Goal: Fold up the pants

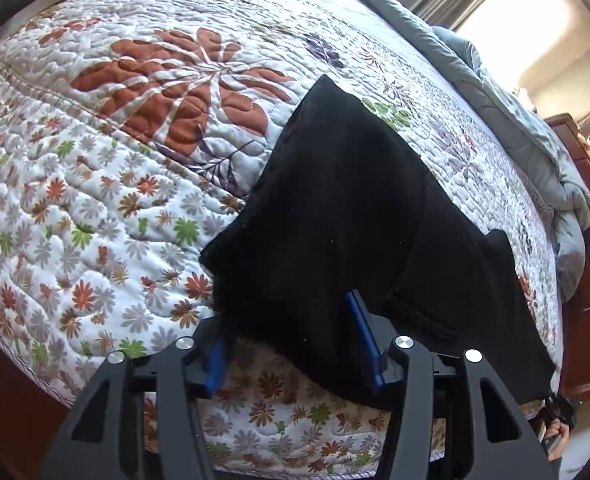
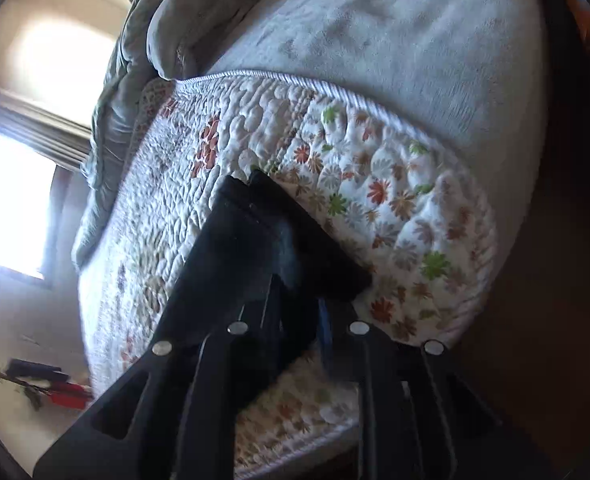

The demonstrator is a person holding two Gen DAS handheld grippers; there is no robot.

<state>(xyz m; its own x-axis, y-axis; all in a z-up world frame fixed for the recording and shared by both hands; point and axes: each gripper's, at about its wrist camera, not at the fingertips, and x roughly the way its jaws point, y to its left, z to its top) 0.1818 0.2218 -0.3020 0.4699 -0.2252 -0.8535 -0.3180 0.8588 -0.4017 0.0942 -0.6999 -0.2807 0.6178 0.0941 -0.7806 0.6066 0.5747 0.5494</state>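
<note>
Both claws, left claw and right claw, half buried in black pants, grip indiscernible.

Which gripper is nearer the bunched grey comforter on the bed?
Right, probably: right gripper works the black pants' end toward the grey comforter; left gripper sits at their other end.

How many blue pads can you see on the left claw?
2. One blue pad is on the left finger, beside the black pants. The other pad is on the right finger, over the cloth. Parts of both are hidden.
</note>
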